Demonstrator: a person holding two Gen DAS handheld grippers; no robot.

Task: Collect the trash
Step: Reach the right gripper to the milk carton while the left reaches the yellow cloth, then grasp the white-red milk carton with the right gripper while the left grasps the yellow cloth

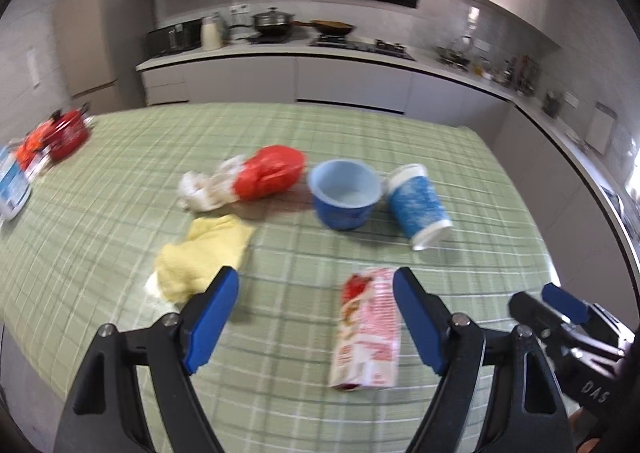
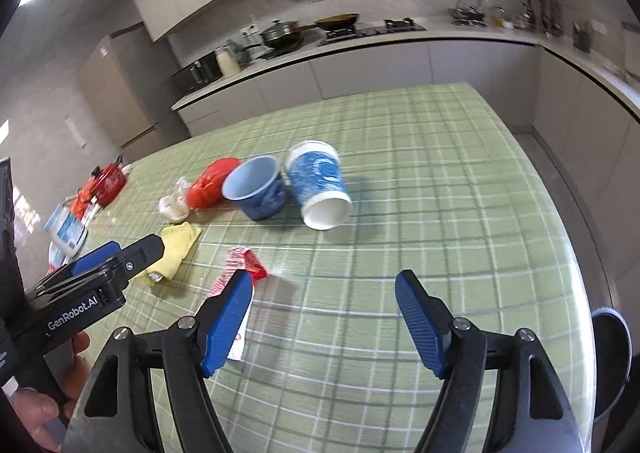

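Bare green checked tablecloth (image 2: 440, 181) stretches right to the table's edge. Both the left gripper (image 1: 316, 285) and right gripper (image 2: 324, 289) gape wide, holding nothing. A flattened red-and-white wrapper (image 1: 370, 333) lies near, between the left gripper's fingers.

Left hand-held gripper (image 1: 316, 281) with black angular arms, ridged blue finger pads (image 1: 212, 323), silver pivot screws, right hand-held gripper (image 2: 324, 285) built alike, white "GenRobot.AI" lettering on black body, bare-skinned hand (image 2: 48, 409) gripping the handle
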